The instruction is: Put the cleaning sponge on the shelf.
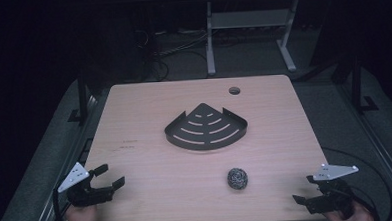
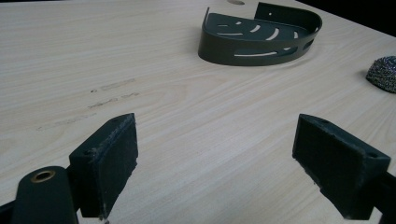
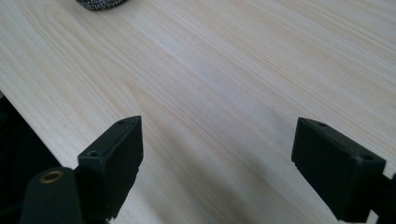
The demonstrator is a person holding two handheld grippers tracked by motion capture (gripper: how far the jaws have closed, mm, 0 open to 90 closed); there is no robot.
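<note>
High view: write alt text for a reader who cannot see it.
A round steel-wool scouring ball lies on a pale wooden table, in front of a dark metal fan-shaped corner shelf. Open left gripper and right gripper wait at the near corners.

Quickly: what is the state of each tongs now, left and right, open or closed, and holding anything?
Left tongs: open, holding nothing.
Right tongs: open, holding nothing.
</note>
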